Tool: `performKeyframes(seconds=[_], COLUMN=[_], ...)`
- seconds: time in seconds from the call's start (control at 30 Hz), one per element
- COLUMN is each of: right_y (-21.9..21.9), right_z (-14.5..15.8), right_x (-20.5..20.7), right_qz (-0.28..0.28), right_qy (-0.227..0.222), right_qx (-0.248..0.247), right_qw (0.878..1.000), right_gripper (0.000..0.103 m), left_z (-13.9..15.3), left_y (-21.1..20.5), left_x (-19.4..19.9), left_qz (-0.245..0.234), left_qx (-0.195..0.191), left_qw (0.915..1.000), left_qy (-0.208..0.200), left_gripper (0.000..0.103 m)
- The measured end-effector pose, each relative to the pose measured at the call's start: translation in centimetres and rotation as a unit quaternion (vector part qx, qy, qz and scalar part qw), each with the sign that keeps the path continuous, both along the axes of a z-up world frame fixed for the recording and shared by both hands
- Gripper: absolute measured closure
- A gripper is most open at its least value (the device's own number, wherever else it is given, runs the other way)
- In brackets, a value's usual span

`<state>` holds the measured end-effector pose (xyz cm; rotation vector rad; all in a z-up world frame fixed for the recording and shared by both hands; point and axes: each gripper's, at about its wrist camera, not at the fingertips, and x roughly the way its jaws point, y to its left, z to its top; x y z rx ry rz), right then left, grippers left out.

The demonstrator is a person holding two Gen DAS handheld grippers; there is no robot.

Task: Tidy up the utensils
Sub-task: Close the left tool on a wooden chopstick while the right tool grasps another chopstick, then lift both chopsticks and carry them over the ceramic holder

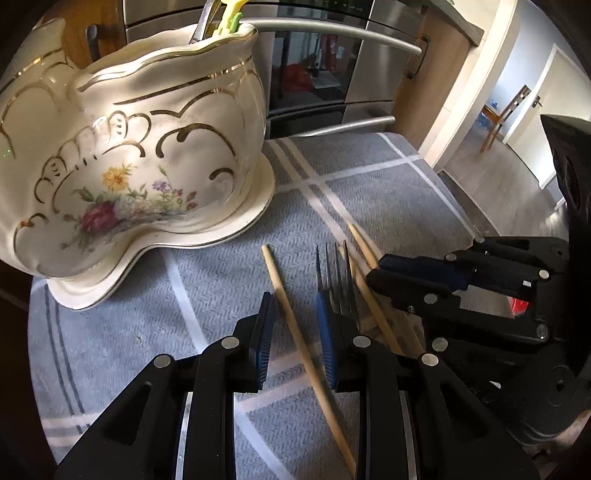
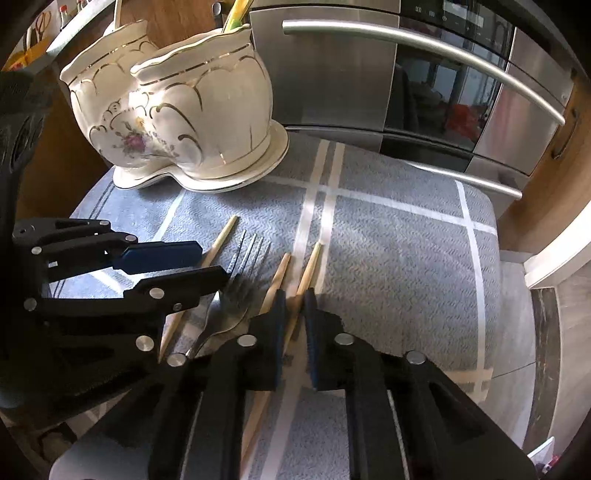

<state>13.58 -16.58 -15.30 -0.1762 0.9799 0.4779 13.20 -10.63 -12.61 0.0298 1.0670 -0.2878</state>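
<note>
Utensils lie on a grey woven cloth (image 2: 388,240) with pale crossing stripes, spread over the tabletop in front of a stainless oven (image 2: 443,92). Three pale wooden chopsticks and one metal fork (image 2: 236,291), roughly parallel, tips toward the oven.

Fork: four tines, shiny, lies between the chopsticks. Left chopstick (image 1: 295,325) lies apart from the other two; middle chopstick (image 2: 275,278) and right chopstick (image 2: 308,269) lie close together just right of the fork.

Behind them at the left stands a cream porcelain holder (image 1: 140,155), scalloped, gold-trimmed, with a flower print, on a matching saucer. A yellow-green handle (image 1: 231,18) and a metal one stick out of its top.

Left gripper (image 1: 295,325): black, blue pads, angled steeply down at the cloth. Jaws partly apart and straddling the left chopstick; pads do not press on it. The right-hand finger sits just beside the fork tines.

Right gripper (image 2: 295,332): same build, same steep downward tilt, just to the right of the left gripper. Jaws nearly together, the right chopstick in the narrow gap between the pads; whether the pads actually pinch it I cannot tell.
</note>
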Motion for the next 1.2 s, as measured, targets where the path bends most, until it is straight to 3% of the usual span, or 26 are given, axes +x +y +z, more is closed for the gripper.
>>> performKeyframes(seconds=[0.2,0.47,0.5,0.67,0.77,0.93,1.2], right_y=[-0.7,-0.2,-0.4,-1.9,-3.1,-5.2,-5.4], right_z=[-0.2,-0.1,-0.1,0.0,0.6,3.1,7.6], right_x=[-0.5,-1.1,-1.1,-1.1,-1.3,-2.0,-3.4], right_qz=[0.005,0.007,0.004,-0.012,-0.023,-0.035,-0.023], right_qy=[-0.002,-0.011,-0.009,-0.001,-0.004,-0.04,-0.115], right_qx=[0.006,0.0,0.006,0.043,0.07,0.127,0.172], right_qw=[1.0,1.0,1.0,0.999,0.997,0.99,0.978], right_gripper=[0.098,0.098,0.098,0.098,0.098,0.098,0.098], left_z=[-0.1,-0.3,-0.3,-0.3,0.3,2.9,8.5], left_y=[0.8,-2.3,-2.4,-0.9,0.4,1.5,3.8], left_x=[-0.2,0.3,0.4,0.3,-0.7,-2.8,-6.0], left_qz=[0.004,-0.016,-0.017,-0.009,-0.01,-0.025,-0.036], left_qx=[-0.022,0.07,0.072,0.028,-0.025,-0.066,-0.1], left_qw=[0.9996,0.9974,0.9972,0.9995,0.9994,0.9949,0.979], left_qy=[0.018,-0.006,-0.007,-0.011,-0.022,-0.072,-0.173], left_gripper=[0.079,0.084,0.094,0.098,0.098,0.098,0.098])
